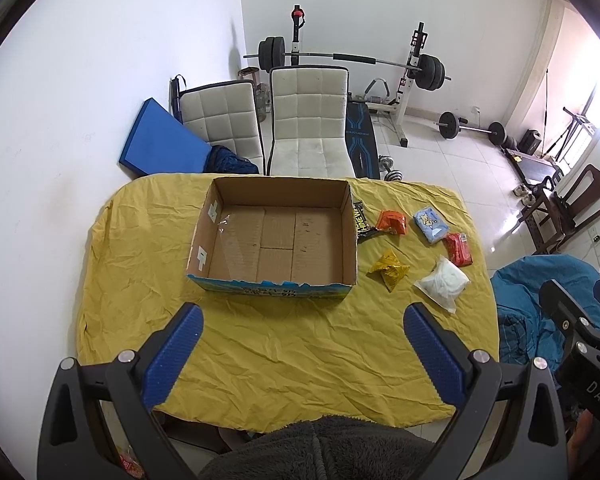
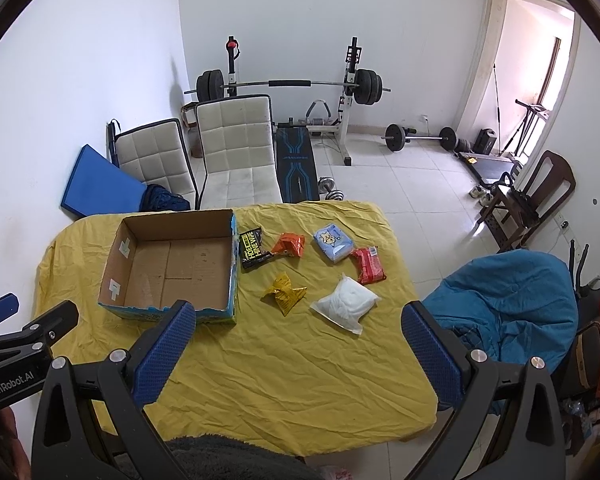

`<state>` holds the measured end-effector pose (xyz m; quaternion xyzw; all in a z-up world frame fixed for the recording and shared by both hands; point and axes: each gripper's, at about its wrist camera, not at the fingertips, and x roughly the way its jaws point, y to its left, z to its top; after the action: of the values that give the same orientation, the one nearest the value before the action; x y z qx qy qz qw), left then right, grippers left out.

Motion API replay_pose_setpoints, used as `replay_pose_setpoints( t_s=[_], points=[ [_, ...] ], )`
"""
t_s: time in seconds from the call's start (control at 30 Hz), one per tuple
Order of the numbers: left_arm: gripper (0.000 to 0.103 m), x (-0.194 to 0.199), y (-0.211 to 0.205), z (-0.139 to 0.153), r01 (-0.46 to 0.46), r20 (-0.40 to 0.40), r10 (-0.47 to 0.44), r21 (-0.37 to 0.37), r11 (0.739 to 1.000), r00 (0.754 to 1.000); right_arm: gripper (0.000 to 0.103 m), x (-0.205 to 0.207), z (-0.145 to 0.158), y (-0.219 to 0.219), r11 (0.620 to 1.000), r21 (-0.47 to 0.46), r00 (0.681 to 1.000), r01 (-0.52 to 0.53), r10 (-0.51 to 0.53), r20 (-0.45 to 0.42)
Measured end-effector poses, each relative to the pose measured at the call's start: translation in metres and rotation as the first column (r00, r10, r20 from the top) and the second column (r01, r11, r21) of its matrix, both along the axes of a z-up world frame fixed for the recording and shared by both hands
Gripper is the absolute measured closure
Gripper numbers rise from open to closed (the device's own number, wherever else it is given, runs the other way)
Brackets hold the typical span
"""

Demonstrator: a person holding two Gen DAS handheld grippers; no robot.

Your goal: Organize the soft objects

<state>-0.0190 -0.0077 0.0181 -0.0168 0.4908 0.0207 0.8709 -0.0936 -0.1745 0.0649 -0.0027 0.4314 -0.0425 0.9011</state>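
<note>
An open, empty cardboard box [image 1: 276, 240] [image 2: 172, 264] sits on the yellow tablecloth [image 1: 284, 344] [image 2: 292, 368]. To its right lie several soft packets: a black wipe pack [image 2: 254, 249], an orange pack [image 2: 288, 245], a light blue tissue pack [image 2: 334, 242], a red pack [image 2: 368, 265], a yellow pack [image 2: 286, 293] and a white bag [image 2: 346, 303]. They also show in the left wrist view, the white bag [image 1: 442, 282] nearest. My left gripper [image 1: 304, 316] is open and empty above the near cloth. My right gripper [image 2: 298, 316] is open and empty, in front of the packets.
Two white padded chairs [image 1: 308, 120] stand behind the table, with a blue mat [image 1: 160, 140] against the wall. A weight bench and barbell rack [image 2: 292, 92] are further back. A blue-covered seat [image 2: 512, 308] is right of the table, a wooden chair [image 2: 540, 192] beyond.
</note>
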Motion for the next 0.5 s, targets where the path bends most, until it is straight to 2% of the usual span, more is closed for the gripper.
replay_pose_setpoints(
  t_s=[0.5],
  points=[
    [0.0,-0.0096,-0.0003,0.0059,-0.007,0.011,0.007,-0.002,1.0,1.0,0.0,-0.0029,0.0083,0.0059,1.0,0.007,1.0,-0.006,0.006,0.01]
  ],
)
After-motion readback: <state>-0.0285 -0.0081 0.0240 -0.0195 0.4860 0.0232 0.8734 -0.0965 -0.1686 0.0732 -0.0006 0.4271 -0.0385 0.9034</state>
